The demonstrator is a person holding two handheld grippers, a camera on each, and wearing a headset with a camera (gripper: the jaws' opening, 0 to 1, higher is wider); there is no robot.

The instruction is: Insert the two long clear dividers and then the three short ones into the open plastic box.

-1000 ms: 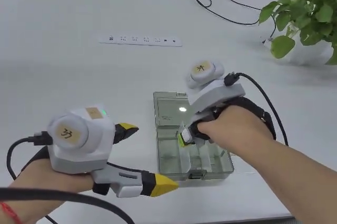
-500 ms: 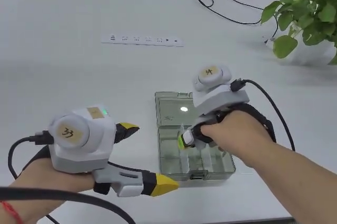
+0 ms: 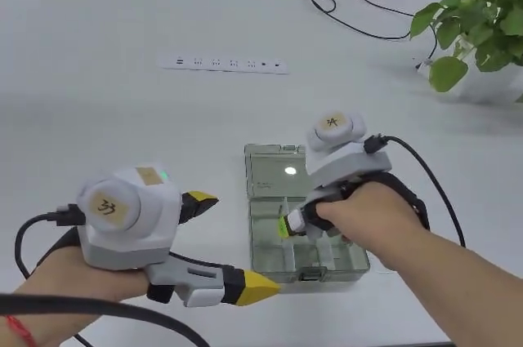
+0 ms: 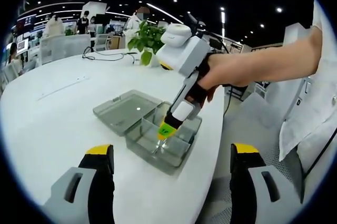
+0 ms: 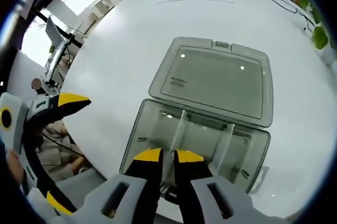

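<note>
Label "33" on left gripper, fingers spread, right gripper fingers pinching divider inside box

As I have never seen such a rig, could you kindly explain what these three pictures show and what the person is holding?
A person holds a handheld two-jaw gripper in each hand. One picture comes from a headset camera looking down; the other two come from cameras riding on the grippers. On the white table are an open plastic box, a power strip, a black cable and a potted plant. The left gripper hovers open beside the box. The right gripper reaches into the box, jaws nearly shut, apparently pinching a clear divider.
</note>
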